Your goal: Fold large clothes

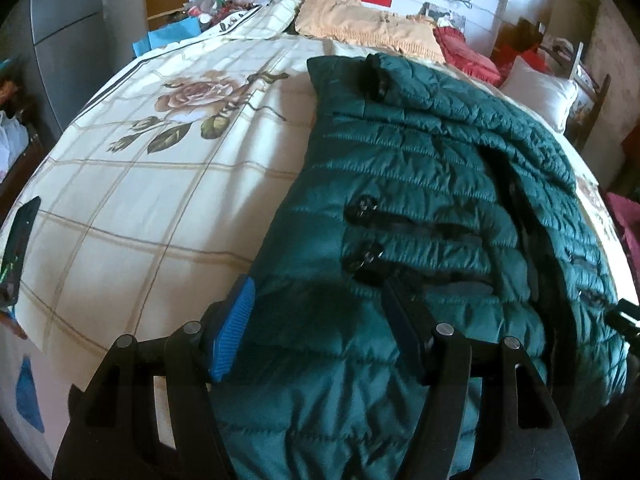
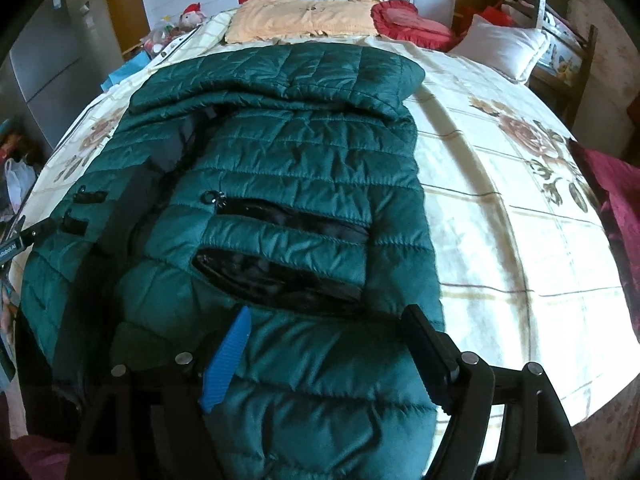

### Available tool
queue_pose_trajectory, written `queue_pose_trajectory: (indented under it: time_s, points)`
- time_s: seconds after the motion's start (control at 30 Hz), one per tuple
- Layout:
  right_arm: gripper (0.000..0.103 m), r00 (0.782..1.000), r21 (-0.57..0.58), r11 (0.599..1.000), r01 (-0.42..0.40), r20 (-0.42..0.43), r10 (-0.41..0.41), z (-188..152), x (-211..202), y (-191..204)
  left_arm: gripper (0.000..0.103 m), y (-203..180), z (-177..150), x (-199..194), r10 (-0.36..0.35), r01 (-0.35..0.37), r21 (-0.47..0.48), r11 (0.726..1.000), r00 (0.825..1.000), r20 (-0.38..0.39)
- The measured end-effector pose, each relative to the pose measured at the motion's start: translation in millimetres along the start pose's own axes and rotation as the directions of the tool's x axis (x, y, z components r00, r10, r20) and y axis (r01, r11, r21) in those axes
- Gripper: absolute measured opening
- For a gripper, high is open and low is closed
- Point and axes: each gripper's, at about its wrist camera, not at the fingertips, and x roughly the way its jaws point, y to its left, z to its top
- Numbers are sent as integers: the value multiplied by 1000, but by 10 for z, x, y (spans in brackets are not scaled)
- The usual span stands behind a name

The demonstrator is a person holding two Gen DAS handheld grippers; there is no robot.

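- The bedspread [image 1: 132,184], cream with big printed roses, lies flat and bare on the left of the bed, which gives the folding room to work.
- The left gripper [image 1: 320,320] sits low at the near hem, fingers spread wide with quilted fabric between them but not pinched. I'd say it is lined up to take that corner.
- The green puffer jacket [image 1: 420,184] lies lengthwise down the middle of the bed, front side up, pocket zips showing. Its far end is already doubled over, so the fold looks partly done.
- The right gripper [image 2: 332,344] hangs at the other near corner, jaws likewise wide apart and holding nothing.
- Both tools at the hem suggest lifting the bottom edge toward the folded top.
- The white pillow [image 2: 504,48] stays at the far right, well apart.
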Motion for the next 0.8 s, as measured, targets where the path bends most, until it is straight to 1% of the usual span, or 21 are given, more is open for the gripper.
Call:
queue_pose_trajectory:
  time_s: [0.13, 0.27, 0.37, 0.53, 0.73, 0.8]
  points:
    - [77, 1000, 25, 1000, -1, -4, 1, -57, -64, -106, 66, 65, -64, -32, 0, 0, -4, 1000, 1000, -11]
    - [78, 1000, 59, 998, -8, -20, 9, -124, -87, -220, 66, 158, -122, -53, -15, 14, -26, 1000, 999, -33]
    - [78, 999, 73, 997, -11, -29, 13, -171, -89, -274, 66, 197, -170, -47, -12, 11, -22, 1000, 999, -49]
    - [79, 998, 90, 995, -32, -52, 37, -219, -56, -316, 66, 224, -230, -55, -17, 16, -23, 1000, 998, -65]
    - [80, 996, 75, 996, -48, -66, 53, -263, -41, -291, 66, 266, -283, -44, -33, 30, -35, 999, 996, -83]
    - [80, 996, 82, 995, -56, -71, 61, -279, -33, -303, 68, 274, -292, -42, -37, 33, -39, 999, 996, -86]
